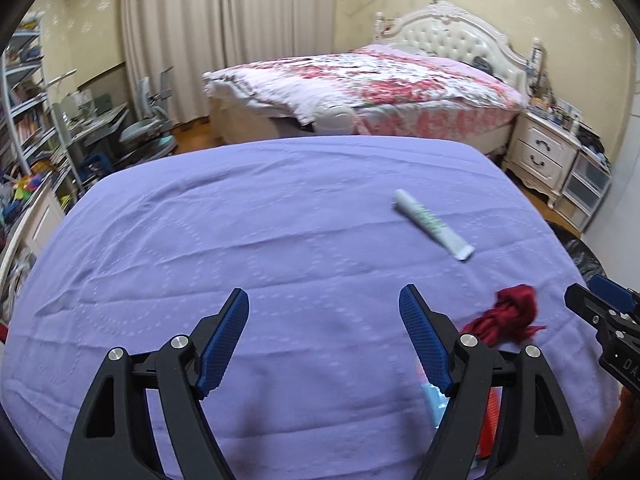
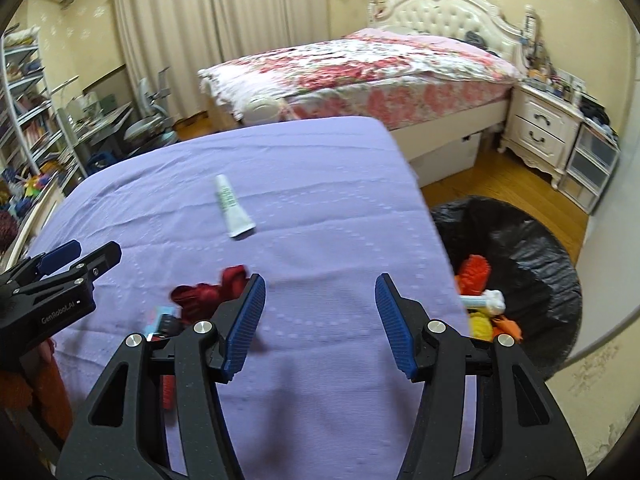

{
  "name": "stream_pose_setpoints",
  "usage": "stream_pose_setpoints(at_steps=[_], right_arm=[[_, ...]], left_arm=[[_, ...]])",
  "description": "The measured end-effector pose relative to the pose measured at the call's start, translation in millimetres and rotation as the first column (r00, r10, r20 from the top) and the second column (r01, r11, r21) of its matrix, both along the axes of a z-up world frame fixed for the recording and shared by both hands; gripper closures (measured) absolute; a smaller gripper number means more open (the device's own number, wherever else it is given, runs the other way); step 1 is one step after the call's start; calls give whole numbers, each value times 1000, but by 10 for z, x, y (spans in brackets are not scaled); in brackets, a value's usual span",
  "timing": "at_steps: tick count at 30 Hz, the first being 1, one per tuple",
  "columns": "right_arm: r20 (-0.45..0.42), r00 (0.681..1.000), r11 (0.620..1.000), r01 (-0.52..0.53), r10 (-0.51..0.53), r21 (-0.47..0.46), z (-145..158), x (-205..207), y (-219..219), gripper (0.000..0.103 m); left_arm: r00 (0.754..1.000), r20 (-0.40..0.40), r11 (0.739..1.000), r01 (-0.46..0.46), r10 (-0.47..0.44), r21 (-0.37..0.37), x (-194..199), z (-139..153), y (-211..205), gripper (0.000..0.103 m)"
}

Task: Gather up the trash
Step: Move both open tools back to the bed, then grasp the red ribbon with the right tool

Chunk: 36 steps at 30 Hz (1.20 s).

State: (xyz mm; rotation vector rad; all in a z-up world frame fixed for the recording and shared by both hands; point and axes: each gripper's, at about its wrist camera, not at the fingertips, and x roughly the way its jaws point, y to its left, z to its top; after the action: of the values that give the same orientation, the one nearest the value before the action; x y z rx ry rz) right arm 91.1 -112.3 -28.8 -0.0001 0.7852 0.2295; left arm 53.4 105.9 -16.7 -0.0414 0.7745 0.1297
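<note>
A white tube with green print [image 1: 432,225] lies on the purple cloth [image 1: 240,232]; it also shows in the right wrist view [image 2: 233,208]. A dark red crumpled rag [image 1: 506,316] lies nearer, also seen in the right wrist view [image 2: 208,292]. A light blue and red wrapper [image 1: 436,394] lies half hidden behind my left finger. My left gripper [image 1: 324,336] is open and empty above the cloth, left of the rag. My right gripper [image 2: 320,320] is open and empty above the cloth, right of the rag. A black-lined trash bin [image 2: 532,248] stands on the floor at the right, holding orange, yellow and white items.
The purple cloth's right edge [image 2: 436,232] drops off beside the bin. Behind are a floral bed [image 2: 360,64], a white nightstand [image 2: 540,132], a desk with a chair [image 1: 148,120] and shelves [image 1: 24,100] at the left.
</note>
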Motion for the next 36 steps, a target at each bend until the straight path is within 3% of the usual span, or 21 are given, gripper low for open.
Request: stream_pose_setpoints(at_steps=[6,8,13,15,28,36], right_arm=[[-26,998,998,-64,64,-3,-87,17,310,49],[-40,996,997,-76,76,-4,-129,38,371,56],[-72,991,994,-112,113,11,-202,78,464,86],[-60,992,994,-109,109,-7,-189,67,488,90],[-33,999,999,-13,11,-52,-203,414,182,91],[-29,1000,998,-6,4,-66,-221,580,86,91]], left_arm=[[998,-18,998,-57,57,-26,-87,-89,279,28],[998,-22,998,-60,59,-30,-91,-115,314,28],[998,-32,998,-53,51,-41,-70,-168,308,28],[998,-34,998,-46,45,-45,-53,-177,292,28],[998,-46,997,34,-37,-62,353,-234,-73,28],[996,-39,995,82,-84,-59,625,-231,-351,28]])
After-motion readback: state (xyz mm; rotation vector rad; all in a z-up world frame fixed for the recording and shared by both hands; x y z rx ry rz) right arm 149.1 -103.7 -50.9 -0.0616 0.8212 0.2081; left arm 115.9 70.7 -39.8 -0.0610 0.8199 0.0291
